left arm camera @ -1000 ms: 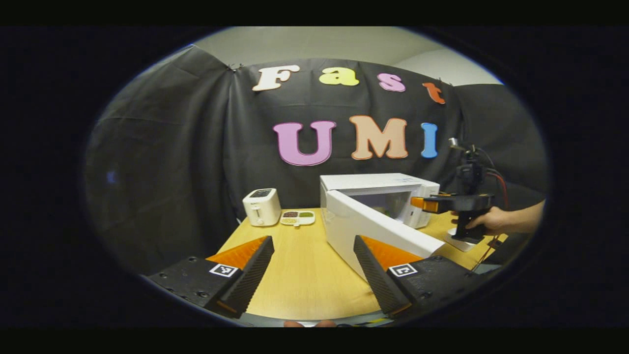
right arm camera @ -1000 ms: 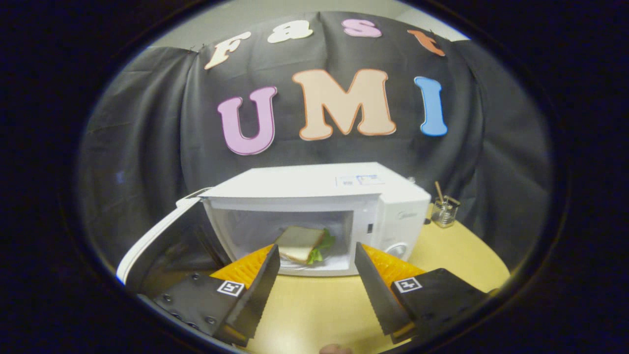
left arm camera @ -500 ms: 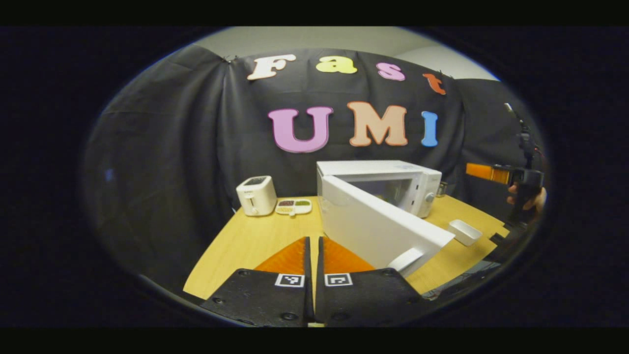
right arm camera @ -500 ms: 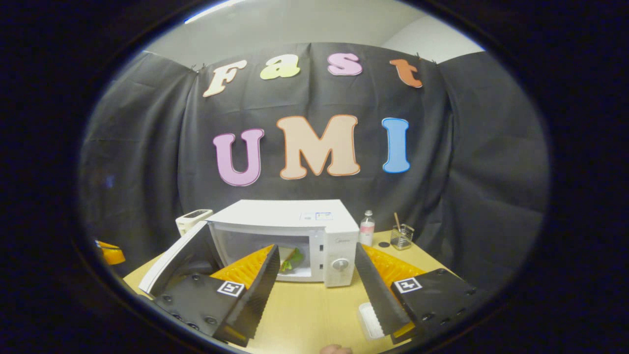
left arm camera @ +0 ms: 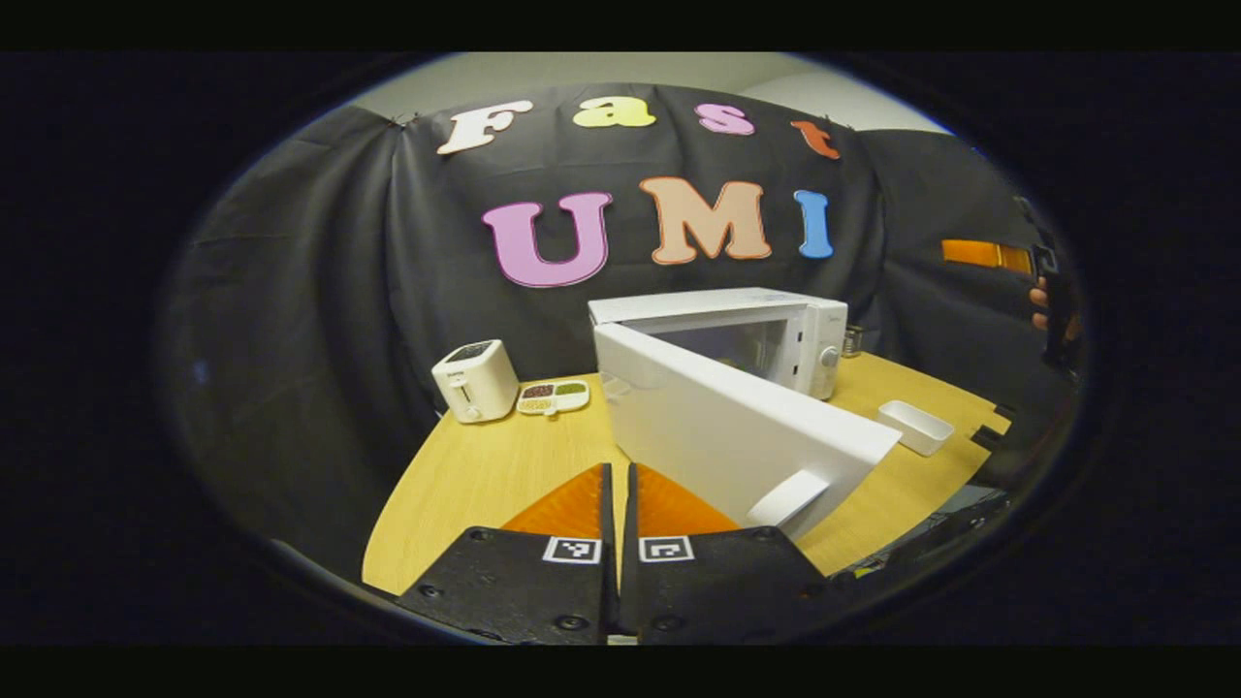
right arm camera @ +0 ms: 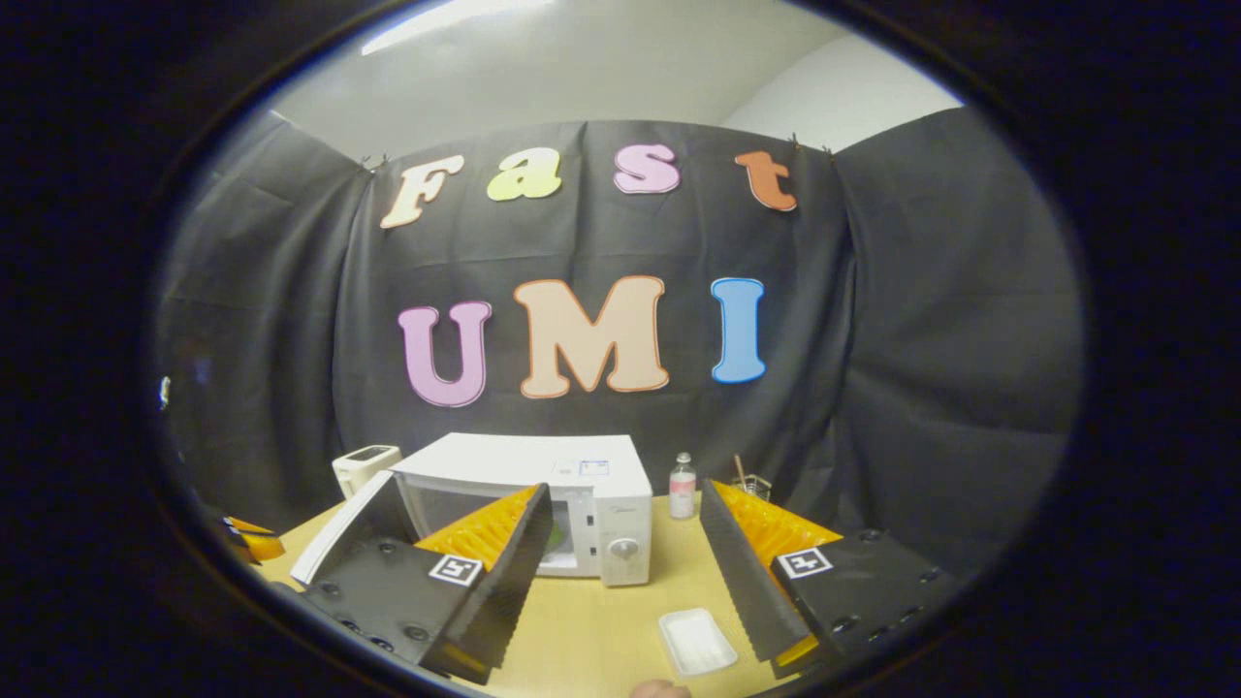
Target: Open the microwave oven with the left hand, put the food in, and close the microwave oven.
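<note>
Beside microwave door, left claw closed, empty; right claw spread, raised.

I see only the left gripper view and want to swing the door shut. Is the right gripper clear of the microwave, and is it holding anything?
Observer: The right gripper is open with nothing between its fingers, and it stands back from the microwave, not in the cavity.
Operator: Is the food tray empty, then?
Observer: Seen from above, the white tray on the table looks bare.
Operator: So the food is inside?
Observer: A bit of green food shows in the cavity past one finger. The rest is hidden behind that finger.
</note>
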A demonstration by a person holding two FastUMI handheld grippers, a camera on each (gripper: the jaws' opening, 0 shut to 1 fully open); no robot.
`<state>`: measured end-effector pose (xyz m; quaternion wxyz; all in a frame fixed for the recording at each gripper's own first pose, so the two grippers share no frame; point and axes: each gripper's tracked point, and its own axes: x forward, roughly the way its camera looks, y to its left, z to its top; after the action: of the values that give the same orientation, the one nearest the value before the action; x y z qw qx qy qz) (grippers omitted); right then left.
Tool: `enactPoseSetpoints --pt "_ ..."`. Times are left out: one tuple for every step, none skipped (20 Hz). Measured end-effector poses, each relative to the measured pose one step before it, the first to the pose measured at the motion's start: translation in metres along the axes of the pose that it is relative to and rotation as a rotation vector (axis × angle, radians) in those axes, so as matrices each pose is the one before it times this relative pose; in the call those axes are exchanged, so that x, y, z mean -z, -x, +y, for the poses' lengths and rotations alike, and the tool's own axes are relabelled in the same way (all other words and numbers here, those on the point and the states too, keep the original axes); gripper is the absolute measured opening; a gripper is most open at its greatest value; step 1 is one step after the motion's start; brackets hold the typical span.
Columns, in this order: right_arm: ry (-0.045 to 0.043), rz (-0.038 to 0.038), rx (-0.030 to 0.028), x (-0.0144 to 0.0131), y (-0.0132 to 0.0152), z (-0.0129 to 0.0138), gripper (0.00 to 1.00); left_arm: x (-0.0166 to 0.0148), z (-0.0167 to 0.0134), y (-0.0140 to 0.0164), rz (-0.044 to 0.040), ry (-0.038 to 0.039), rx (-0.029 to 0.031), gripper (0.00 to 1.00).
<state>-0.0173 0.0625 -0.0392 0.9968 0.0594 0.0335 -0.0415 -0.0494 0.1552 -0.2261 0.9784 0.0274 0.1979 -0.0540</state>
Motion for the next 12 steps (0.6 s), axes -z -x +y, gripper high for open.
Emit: enactPoseSetpoints --pt "-0.00616 -0.00161 0.00619 -0.00396 0.00142 -0.00583 0.87 0.00074 -0.00039 -0.00247 0.00342 -0.00021 -0.0071 0.0" --pt "-0.00675 -0.00512 0.0088 -0.00221 0.00149 -0.00483 0.87 0.00044 -0.00295 -0.00356 0.00288 0.00022 0.00039 0.0" --pt "-0.00374 -0.00586 0.00735 -0.00329 0.00115 -0.00467 0.87 -0.00011 -0.00158 -0.00138 0.00278 -0.00112 -0.00026 0.0" --pt "0.00068 -0.00928 0.00566 -0.00338 0.00171 -0.00375 0.87 0.00214 -0.00233 -0.00149 0.00227 -0.00192 0.00208 0.0" --pt "0.00356 -0.00345 0.00352 -0.00275 0.00019 -0.0032 0.87 0.00004 -0.00188 -0.00166 0.00272 -0.00314 -0.00009 0.0" --pt "0.00344 0.00341 0.0038 0.00096 0.00045 -0.0027 0.87 0.00193 -0.00228 -0.00247 0.00697 -0.00126 0.00162 0.0" --pt "-0.00269 0.00113 0.00084 -0.00051 -0.00027 -0.00263 0.94 0.00105 -0.00296 -0.00182 0.00412 -0.00006 0.0015 0.0" --pt "-0.00569 -0.00276 0.00249 -0.00216 0.00047 -0.00113 0.94 0.00042 -0.00261 -0.00294 0.00521 -0.00035 0.00324 0.0" --pt "-0.00337 -0.00186 0.00071 -0.00104 0.00009 -0.0012 0.94 -0.00088 -0.00245 -0.00107 0.00437 -0.00161 0.00129 0.0" --pt "0.00297 -0.00091 0.00198 -0.00018 0.00012 -0.00126 0.94 -0.00177 -0.00272 -0.00148 -0.00592 -0.00079 0.00149 0.0" --pt "0.00674 0.0017 -0.00058 0.00088 0.00071 -0.00167 0.87 -0.00188 -0.00341 -0.00206 -0.00316 -0.00027 0.00193 0.0" --pt "0.008 0.00068 -0.0003 -0.00117 0.00001 -0.00063 0.94 0.00052 -0.0035 -0.00241 -0.00087 -0.00073 0.00453 0.0"
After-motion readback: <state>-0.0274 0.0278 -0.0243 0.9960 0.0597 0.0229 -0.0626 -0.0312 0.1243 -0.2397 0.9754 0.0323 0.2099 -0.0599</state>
